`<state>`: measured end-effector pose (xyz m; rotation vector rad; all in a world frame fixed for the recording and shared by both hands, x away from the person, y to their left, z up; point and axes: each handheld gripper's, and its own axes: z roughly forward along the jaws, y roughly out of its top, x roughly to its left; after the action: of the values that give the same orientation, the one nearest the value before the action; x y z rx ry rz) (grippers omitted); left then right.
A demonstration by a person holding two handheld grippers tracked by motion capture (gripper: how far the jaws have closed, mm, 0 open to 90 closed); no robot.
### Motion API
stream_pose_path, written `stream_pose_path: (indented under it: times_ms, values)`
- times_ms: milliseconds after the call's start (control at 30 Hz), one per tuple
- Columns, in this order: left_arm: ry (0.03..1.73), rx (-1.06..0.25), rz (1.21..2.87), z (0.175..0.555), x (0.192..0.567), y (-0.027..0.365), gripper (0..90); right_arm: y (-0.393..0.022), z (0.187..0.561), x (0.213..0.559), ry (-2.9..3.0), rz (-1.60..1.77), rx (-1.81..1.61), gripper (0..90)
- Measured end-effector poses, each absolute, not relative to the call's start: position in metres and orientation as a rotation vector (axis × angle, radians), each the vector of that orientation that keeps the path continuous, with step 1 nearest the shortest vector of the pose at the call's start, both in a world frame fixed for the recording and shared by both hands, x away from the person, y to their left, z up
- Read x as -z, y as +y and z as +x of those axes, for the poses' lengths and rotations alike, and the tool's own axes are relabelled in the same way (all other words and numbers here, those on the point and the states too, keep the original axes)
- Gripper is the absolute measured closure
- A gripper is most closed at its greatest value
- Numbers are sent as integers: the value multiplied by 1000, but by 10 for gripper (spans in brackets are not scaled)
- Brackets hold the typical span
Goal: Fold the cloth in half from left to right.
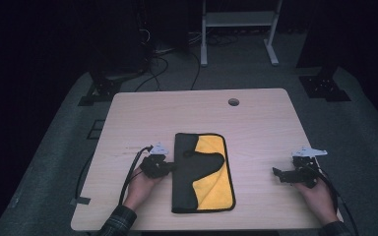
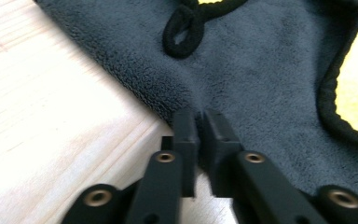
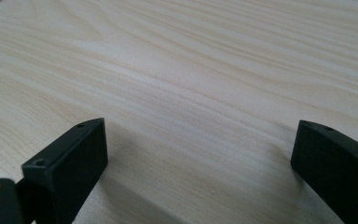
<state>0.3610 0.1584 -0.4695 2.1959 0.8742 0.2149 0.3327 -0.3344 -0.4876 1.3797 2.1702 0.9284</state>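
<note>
A folded cloth (image 1: pixel 187 189), dark grey outside with a yellow inner face (image 1: pixel 211 147), lies at the table's middle front. My left gripper (image 1: pixel 170 167) reaches its left edge from the left. In the left gripper view the jaws (image 2: pixel 200 122) stand almost together, pinching a small pucker of the grey cloth (image 2: pixel 261 70) at their tips. A black hanging loop (image 2: pixel 182 33) lies on the cloth just beyond. My right gripper (image 1: pixel 277 174) rests at the table's right, pointing left, jaws wide apart (image 3: pixel 200 127) over bare wood with nothing between them.
The light wooden table (image 1: pixel 256 123) has a cable hole (image 1: pixel 234 102) near its far edge. Cables trail from both grippers off the front edge. Beyond the table stand a white frame (image 1: pixel 238 29) and dark stands on a grey floor.
</note>
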Motion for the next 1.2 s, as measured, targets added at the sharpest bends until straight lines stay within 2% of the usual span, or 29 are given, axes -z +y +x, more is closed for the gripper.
stream_pose_path:
  times_ms: [300,400,500,767,1000,1200]
  values:
    - [887,-314,2196,349,468,179,294,-334,333,488,2169,1380,-928,29]
    - [902,-374,2224,343,471,187,183,-334,333,488,2168,1378,-927,29]
    - [921,-342,2238,340,473,195,100,-334,333,488,2168,1376,-927,29]
    - [913,-339,2238,328,479,219,0,-334,334,488,2177,1367,-928,28]
    - [887,-393,2211,321,483,232,0,-334,336,487,2184,1370,-921,30]
    - [891,-396,2206,321,484,232,0,-330,335,482,2206,1353,-910,85]
